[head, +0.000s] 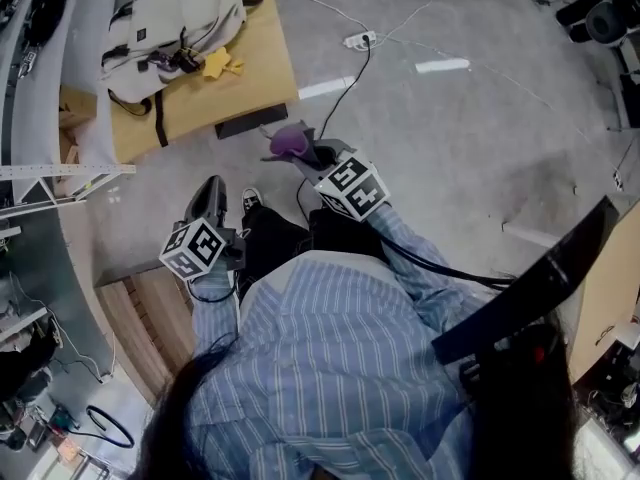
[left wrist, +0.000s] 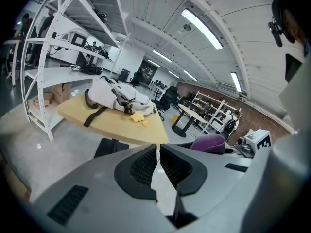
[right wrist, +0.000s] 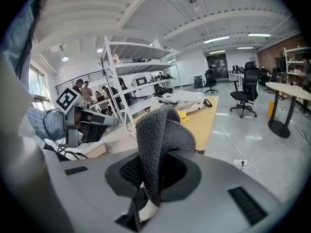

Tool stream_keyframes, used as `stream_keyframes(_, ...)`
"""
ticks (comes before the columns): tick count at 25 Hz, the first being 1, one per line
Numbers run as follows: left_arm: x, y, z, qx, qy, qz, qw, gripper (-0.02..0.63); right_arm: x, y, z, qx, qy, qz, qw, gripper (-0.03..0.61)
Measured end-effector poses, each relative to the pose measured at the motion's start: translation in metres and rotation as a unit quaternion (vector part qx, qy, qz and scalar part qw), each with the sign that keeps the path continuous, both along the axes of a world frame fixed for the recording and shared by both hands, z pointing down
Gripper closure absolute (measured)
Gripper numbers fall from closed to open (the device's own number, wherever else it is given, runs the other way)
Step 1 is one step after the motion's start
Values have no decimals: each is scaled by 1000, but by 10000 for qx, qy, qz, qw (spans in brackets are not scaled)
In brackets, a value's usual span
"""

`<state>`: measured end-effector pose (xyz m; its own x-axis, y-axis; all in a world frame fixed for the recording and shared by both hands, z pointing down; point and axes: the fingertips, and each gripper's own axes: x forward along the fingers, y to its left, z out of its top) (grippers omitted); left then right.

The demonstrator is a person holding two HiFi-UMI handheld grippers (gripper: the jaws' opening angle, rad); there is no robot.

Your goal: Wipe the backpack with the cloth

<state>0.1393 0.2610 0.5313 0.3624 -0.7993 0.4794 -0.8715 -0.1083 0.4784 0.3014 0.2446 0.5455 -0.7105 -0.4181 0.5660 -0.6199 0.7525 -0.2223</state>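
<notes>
A cream backpack [head: 175, 23] with dark straps lies on a light wooden table [head: 250, 78] at the top left of the head view, well ahead of both grippers. It also shows far off in the left gripper view as the backpack [left wrist: 116, 98] and in the right gripper view as the backpack [right wrist: 182, 100]. My right gripper [head: 305, 150] is shut on a purple-grey fleecy cloth [right wrist: 158, 140], which is folded over between its jaws; the cloth [head: 290, 142] hangs short of the table's near edge. My left gripper [head: 210, 193] is shut with nothing in it, its jaws almost touching [left wrist: 158, 149].
A small yellow thing [head: 218, 65] lies on the table beside the backpack. The table's black base [head: 250, 123] stands on the grey floor. A white metal shelf rack [left wrist: 53, 57] stands left of the table. A power strip [head: 358, 39] and cables lie on the floor.
</notes>
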Motion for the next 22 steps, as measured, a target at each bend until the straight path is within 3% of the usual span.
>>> stream_keyframes(7, -1, -2, -19, 228, 78, 244, 9994, 591, -36, 3, -6, -33, -20, -86, 10000, 537)
stream_keyframes(22, -144, 21, -6, 100, 45, 303, 9995, 591, -167, 22, 3, -199, 224, -141, 9995, 537)
